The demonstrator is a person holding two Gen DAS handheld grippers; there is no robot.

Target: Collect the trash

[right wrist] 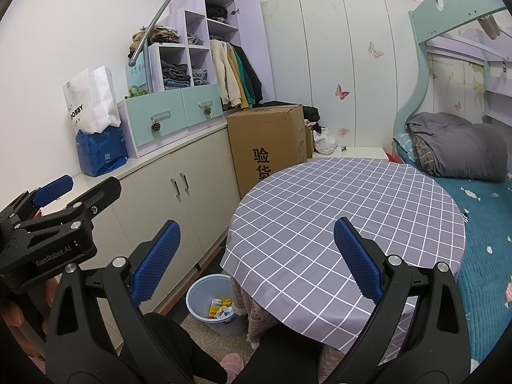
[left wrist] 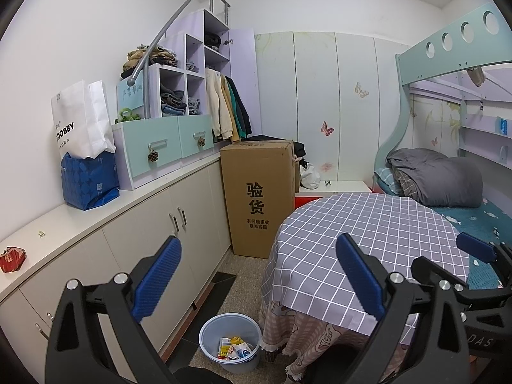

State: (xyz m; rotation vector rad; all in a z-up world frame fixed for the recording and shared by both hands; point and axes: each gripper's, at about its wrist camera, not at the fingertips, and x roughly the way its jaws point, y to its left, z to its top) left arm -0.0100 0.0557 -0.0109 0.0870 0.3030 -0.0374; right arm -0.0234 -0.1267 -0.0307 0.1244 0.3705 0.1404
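A light blue bin stands on the floor between the cabinets and the round table, with several wrappers inside. A crumpled red wrapper lies on the white counter at the far left, and a tiny pale scrap sits a little further along. My left gripper is open and empty, held above the bin area. My right gripper is open too, hovering over the near edge of the grey checked tablecloth.
A tall cardboard box stands on the floor beyond the bin. On the counter are a white paper bag, a blue bag and drawer units. A bunk bed fills the right side. A pink slipper shows below.
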